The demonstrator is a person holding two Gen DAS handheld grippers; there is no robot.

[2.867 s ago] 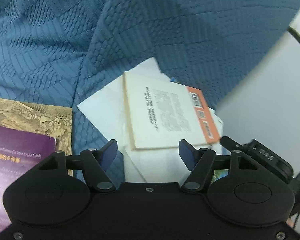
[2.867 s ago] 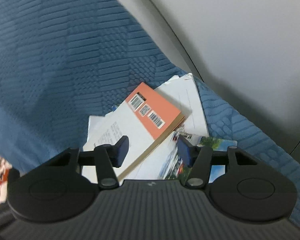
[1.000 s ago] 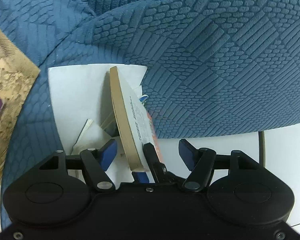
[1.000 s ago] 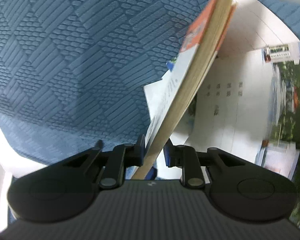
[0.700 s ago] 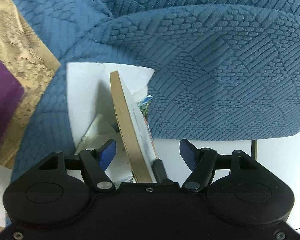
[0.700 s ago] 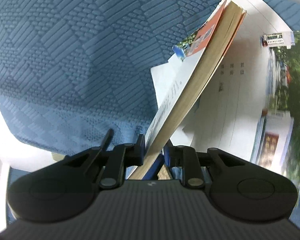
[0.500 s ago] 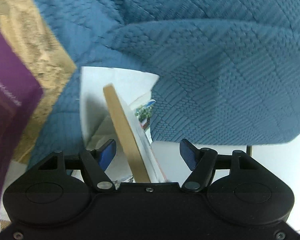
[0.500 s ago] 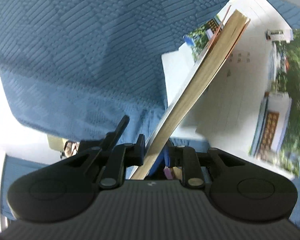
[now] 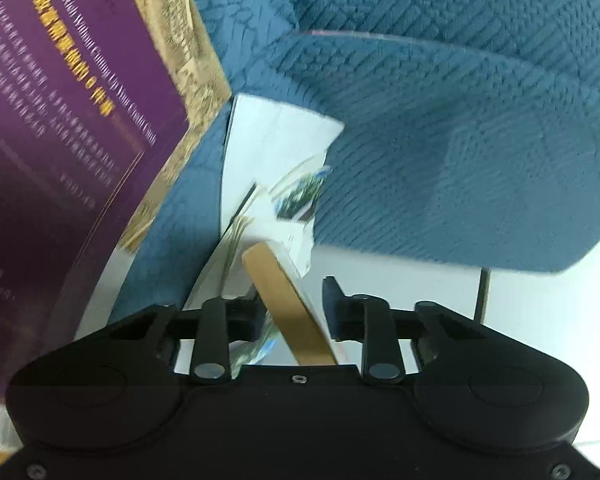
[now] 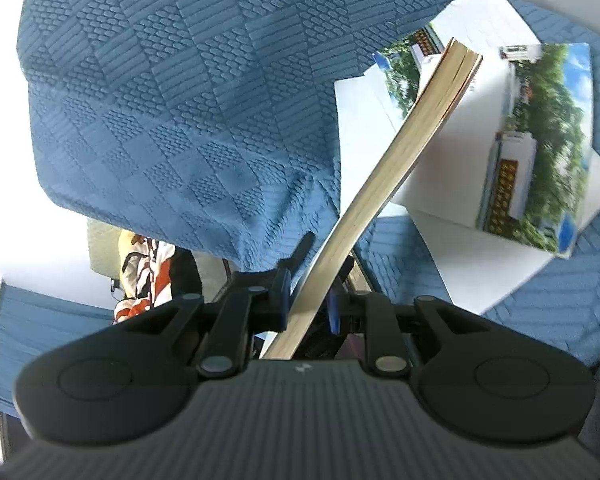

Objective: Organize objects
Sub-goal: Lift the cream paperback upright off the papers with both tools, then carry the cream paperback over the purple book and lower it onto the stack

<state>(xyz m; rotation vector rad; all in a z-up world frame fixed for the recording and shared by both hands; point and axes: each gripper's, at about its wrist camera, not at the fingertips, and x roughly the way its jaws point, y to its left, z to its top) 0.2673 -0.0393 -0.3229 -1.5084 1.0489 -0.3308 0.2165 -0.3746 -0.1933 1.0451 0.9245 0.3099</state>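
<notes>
A paperback book [image 10: 400, 160] with tan page edges and an orange-and-white cover is lifted clear of the loose papers, seen edge-on. My right gripper [image 10: 308, 308] is shut on its near corner. In the left wrist view the same book [image 9: 288, 292] stands tilted between the fingers of my left gripper [image 9: 294, 312]. Those jaws are closing, and the pads look to be touching both covers. A dark fingertip [image 10: 302, 246] of the left gripper shows behind the book in the right wrist view.
White sheets [image 10: 480, 264] and a photo brochure [image 10: 540, 140] lie on the blue textured sofa cushion [image 10: 180, 100]. A purple booklet [image 9: 72, 120] on a gold-patterned one [image 9: 188, 40] fills the left. Pale floor [image 9: 540, 304] and a red-and-white patterned cloth [image 10: 140, 272] lie beyond the cushion edge.
The left jaws went from wide apart to narrow around the book. The book has risen off the papers. The purple booklet now looms larger at the left.
</notes>
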